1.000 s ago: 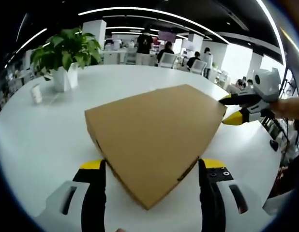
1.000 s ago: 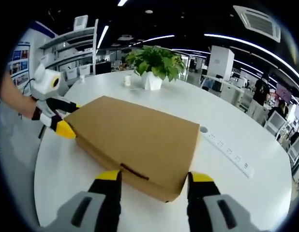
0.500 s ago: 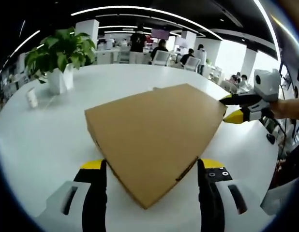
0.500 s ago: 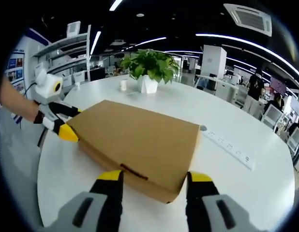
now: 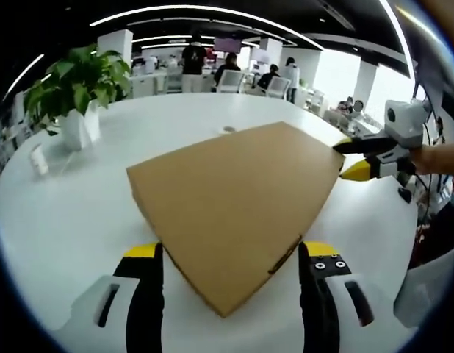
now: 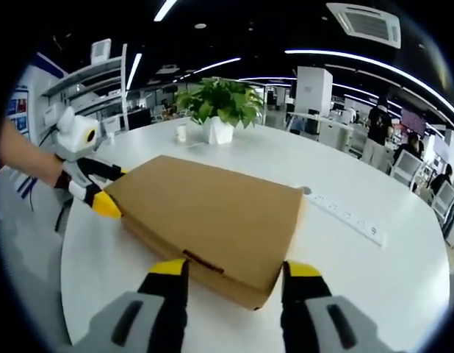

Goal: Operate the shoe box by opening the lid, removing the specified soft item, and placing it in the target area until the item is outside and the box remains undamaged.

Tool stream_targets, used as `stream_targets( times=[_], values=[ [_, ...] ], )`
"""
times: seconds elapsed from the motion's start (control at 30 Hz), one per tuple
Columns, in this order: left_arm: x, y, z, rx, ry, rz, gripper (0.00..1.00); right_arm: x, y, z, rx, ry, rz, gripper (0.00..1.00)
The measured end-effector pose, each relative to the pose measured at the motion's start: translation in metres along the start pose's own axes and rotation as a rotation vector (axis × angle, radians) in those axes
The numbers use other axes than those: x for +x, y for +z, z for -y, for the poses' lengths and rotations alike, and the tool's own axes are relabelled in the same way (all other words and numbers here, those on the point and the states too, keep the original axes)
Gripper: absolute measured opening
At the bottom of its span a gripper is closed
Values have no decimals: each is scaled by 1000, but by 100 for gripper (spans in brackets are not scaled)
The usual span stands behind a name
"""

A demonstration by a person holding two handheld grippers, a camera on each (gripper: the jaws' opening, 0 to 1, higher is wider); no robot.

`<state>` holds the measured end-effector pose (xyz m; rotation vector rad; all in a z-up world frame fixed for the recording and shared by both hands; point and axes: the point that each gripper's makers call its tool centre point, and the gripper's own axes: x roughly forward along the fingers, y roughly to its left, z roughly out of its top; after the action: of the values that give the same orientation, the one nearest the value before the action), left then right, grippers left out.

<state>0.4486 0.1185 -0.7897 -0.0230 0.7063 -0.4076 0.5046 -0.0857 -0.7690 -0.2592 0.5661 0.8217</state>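
A flat brown cardboard shoe box (image 5: 231, 202) lies with its lid down on the round white table (image 5: 73, 213). In the left gripper view my left gripper (image 5: 231, 251) is open, its jaws standing either side of the box's near corner. My right gripper (image 5: 350, 157), held by a hand, comes in from the right with its yellow tips at the box's far right corner. In the right gripper view my right gripper (image 6: 234, 268) is open astride the near corner of the box (image 6: 212, 209). The left gripper (image 6: 109, 190) sits at the box's left corner. The box's contents are hidden.
A potted green plant (image 5: 73, 92) in a white pot and a small white cup (image 5: 39, 158) stand at the table's far side. A white power strip (image 6: 344, 218) lies to the right of the box. People sit at desks beyond the table.
Both views have shifted slightly with the hands. The box, its lid and both grippers keep their places.
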Motion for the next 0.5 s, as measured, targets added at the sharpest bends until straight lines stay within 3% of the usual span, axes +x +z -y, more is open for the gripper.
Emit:
stream_targets(
  times=[0.5],
  values=[
    [-1, 0, -10, 63, -75, -47, 76, -9, -5, -18, 70, -59, 2, 46]
  ],
)
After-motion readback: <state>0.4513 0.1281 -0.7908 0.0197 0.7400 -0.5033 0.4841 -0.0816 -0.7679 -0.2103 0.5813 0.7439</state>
